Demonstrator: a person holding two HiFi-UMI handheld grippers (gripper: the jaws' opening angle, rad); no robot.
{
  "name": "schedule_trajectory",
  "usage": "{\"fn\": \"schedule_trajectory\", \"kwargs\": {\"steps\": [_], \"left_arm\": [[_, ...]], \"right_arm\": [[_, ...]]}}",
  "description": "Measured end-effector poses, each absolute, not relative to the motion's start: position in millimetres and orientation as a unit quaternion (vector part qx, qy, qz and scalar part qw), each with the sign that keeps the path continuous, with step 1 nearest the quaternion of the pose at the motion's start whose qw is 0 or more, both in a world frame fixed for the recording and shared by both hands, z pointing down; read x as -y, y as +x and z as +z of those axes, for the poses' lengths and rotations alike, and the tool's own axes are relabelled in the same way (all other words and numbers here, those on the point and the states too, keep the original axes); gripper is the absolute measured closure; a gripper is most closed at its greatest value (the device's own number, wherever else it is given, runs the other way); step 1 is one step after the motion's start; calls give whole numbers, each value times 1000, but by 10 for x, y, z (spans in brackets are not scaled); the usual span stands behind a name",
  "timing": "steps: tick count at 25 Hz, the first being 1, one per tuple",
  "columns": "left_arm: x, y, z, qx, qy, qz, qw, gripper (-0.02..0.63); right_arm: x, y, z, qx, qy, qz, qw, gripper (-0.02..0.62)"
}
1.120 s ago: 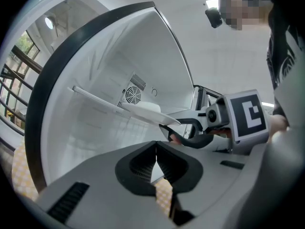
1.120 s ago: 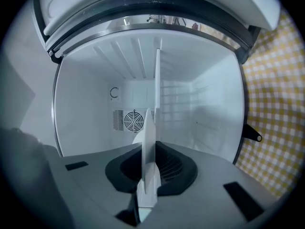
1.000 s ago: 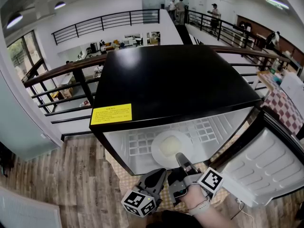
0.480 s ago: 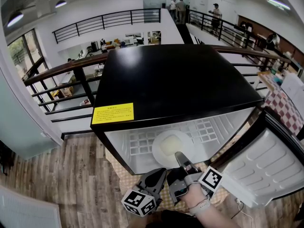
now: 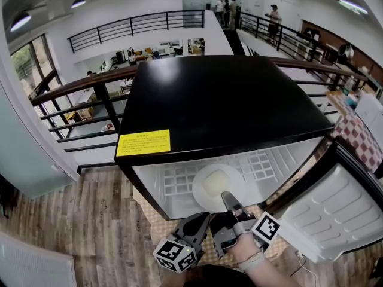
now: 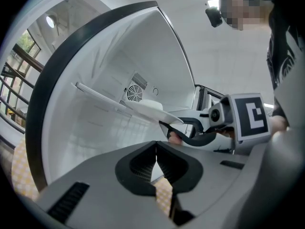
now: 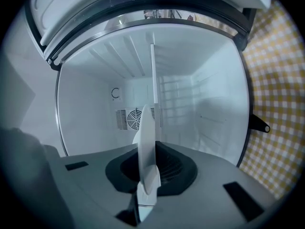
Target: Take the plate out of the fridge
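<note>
Right tongs (image 5: 227, 196) (image 7: 146, 178): pinched narrow on the near rim of a round white plate (image 5: 216, 183) (image 7: 145, 137). They point level into the fridge, and the right gripper view shows the plate edge-on between the pads.
Left tongs (image 5: 201, 218) (image 6: 156, 157): tips pressed together with nothing between them. They sit just left of the right tongs, on the near side of the fridge opening, apart from the plate.
Hand: the person's right hand (image 5: 250, 249) grips the right tongs from behind, beside their black-and-white marker cube.
Plate, place: inside the fridge, lying on a white wire shelf (image 5: 258, 162) at the shelf's near edge, about midway from left to right.
Fridge: small white-lined fridge with a glossy black top (image 5: 221, 100), its opening facing the near side.
Label: rectangular yellow sticker (image 5: 143, 143) at the near-left corner of the black top.
Door: white-lined fridge door (image 5: 335, 211), swung open to the right.
Back wall: round fan grille (image 7: 135, 119) (image 6: 134, 93) on the far inner wall, behind the plate.
Cloth: yellow-and-white checked cloth (image 5: 148, 210) (image 7: 281, 80) below the fridge opening.
Floor: brown wooden planks (image 5: 84, 226) on the near left.
Railing: black metal railing with a wooden handrail (image 5: 75, 90) just behind the fridge.
Far background: several people (image 5: 272, 15) standing on a far walkway.
</note>
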State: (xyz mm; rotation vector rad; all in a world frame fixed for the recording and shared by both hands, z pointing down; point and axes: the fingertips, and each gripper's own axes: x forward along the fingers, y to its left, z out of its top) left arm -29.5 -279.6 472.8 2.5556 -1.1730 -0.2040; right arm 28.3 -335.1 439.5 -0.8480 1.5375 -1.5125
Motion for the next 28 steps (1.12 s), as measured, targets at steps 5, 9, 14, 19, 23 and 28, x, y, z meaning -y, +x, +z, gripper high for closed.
{"fn": "schedule_trajectory", "kwargs": {"steps": [5,9,14,19,23,28], "left_arm": [[2795,-304,4706,413,894,-72,157,597],[2781,-296,4717,413,894,-71,159,597],[2767,-280,4708,411,895,-70,157,597],[2756,-287,4684,412,895,-71,155,597],[2728,-281,4677,411,896,-71,153,597],[2686,-274,4662,410,897,-70,151,597]], "right_arm": [[3331,286,4379,-612,-330,-597,401,548],[3321,296,4373,-610,-325,-599,405,549],[3299,330,4371,-611,-328,-595,406,549],[3269,344,4360,-616,-329,-591,403,549],[3239,345,4343,-620,-328,-588,403,549],[3194,374,4342,-621,-330,-585,404,549]]}}
